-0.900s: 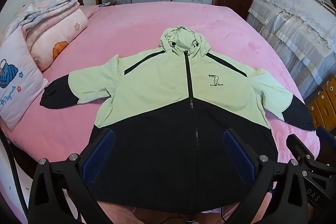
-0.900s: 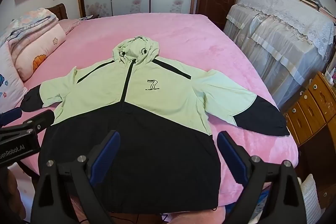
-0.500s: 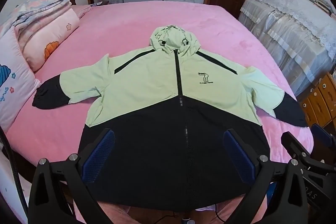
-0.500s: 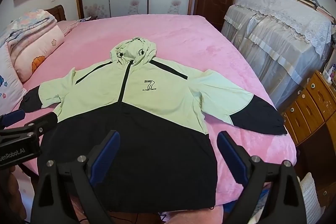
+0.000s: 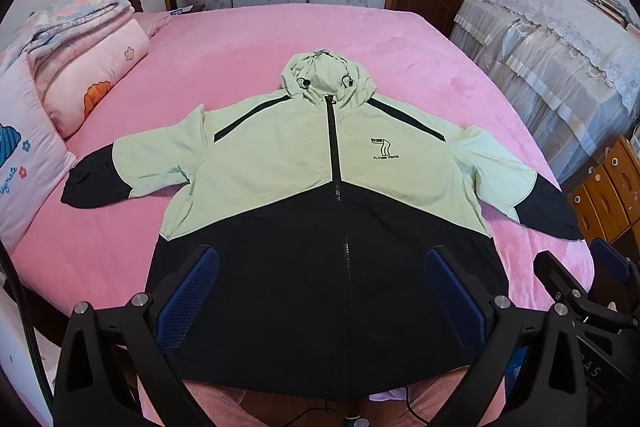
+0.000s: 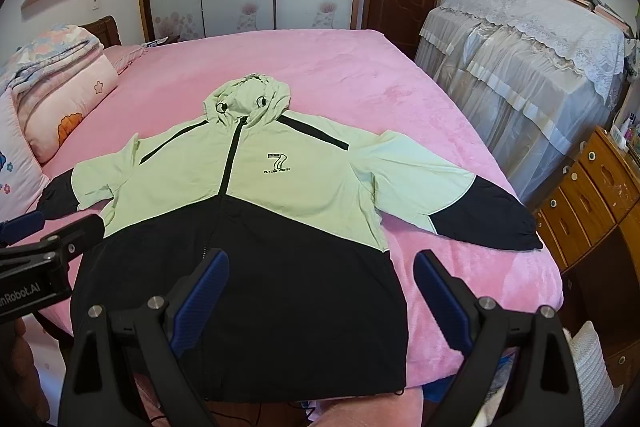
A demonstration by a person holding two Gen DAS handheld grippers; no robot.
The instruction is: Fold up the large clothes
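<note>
Left wrist view: jacket (image 5: 320, 195) flat on bed (image 5: 248, 43), front up, zipped, hood toward far edge, hem at near edge, sleeves out toward both side edges. Left gripper (image 5: 322, 291) wide apart, empty, above black hem area. Probably pre-grasp for first fold; best to go for left sleeve (image 5: 132, 167) at cuff, pinch one layer only, w/o dragging body. Right wrist view: right gripper (image 6: 322, 291) also spread, nothing held, over hem near right side. Right sleeve (image 6: 448, 203) lies close to bed's right edge; lift cuff, lay across chest, keep fold line straight along side seam.
</note>
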